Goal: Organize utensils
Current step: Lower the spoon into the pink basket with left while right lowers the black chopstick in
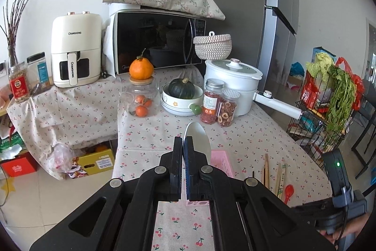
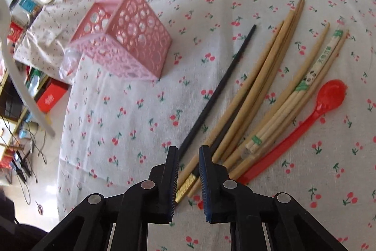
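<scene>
Left tool [image 1: 182, 141]: jaws closed tight on a pale metal spoon [image 1: 197, 137], bowl sticking up past the tips, held above the middle of the cherry-print counter [image 1: 246, 133]. Below and just right of it sits the pink perforated plastic basket [image 2: 124, 39], near the counter's left edge in the right wrist view. I judge the spoon is on its way into that basket; the next move calls for lowering it over the open top.

Right tool [image 2: 188, 157]: jaws narrow but not touching, low over the near ends of the loose utensils toward the counter's right side. A black chopstick with gold end [image 2: 211, 107] and one of the tan wooden chopsticks [image 2: 265, 77] lie between the jaws; I cannot tell whether the pads press yet. Paper-banded bamboo chopsticks [image 2: 303, 86] and a red plastic spoon [image 2: 329, 95] lie further right, untouched.

Step in hand: picking chopsticks. Next: close fully, lift clear.
</scene>
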Demonstrator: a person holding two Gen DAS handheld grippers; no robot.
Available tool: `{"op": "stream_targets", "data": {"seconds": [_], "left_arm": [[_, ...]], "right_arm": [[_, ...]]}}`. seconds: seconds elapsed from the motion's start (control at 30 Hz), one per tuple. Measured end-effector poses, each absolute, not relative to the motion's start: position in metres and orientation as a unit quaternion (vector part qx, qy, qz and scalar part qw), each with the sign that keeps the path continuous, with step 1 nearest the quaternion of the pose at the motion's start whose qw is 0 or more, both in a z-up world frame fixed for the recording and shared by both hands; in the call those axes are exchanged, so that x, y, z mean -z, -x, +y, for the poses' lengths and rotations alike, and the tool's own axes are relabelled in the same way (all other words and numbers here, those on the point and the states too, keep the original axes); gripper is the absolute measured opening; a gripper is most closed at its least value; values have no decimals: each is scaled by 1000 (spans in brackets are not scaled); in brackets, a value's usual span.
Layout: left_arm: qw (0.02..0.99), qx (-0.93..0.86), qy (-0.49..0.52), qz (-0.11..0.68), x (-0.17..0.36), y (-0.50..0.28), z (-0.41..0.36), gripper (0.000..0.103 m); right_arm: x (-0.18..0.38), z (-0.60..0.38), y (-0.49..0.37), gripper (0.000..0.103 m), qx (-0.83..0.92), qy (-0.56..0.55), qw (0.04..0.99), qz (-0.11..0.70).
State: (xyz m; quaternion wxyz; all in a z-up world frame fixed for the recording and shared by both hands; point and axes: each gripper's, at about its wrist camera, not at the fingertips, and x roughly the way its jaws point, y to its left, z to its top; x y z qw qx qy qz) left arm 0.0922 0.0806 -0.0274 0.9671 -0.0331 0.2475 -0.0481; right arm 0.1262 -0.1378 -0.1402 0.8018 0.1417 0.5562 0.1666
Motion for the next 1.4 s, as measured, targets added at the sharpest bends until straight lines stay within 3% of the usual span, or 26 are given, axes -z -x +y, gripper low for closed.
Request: {"op": "stream_targets", "data": {"seconds": [0.27,0.6,0.67,0.73,0.83,0.93,1.4], "left_arm": [[967,43,37,247,25,-89,100,1],[962,27,46,269,35,-106,117,1],[960,26,52,274,36,-109,116,1],[959,28,56,275,35,-109,112,1],[962,30,54,265,28,-106,105,1],[967,26,49,247,20,-101,99,1],[974,17,65,215,-2,-105,79,1]], "right_arm": [[150,-147,-192,18,-98,-187,816,538],[172,-117,-213,37,-27,-41,834,549],[173,-115,-209,33,-24,-27,838,544],[172,-119,-207,13,-31,-28,840,540],[175,-135,-206,8,-60,-93,834,540],[164,-147,-194,7,-79,-141,838,521],[43,-169,-110,5,-145,-139,913,355]]}}
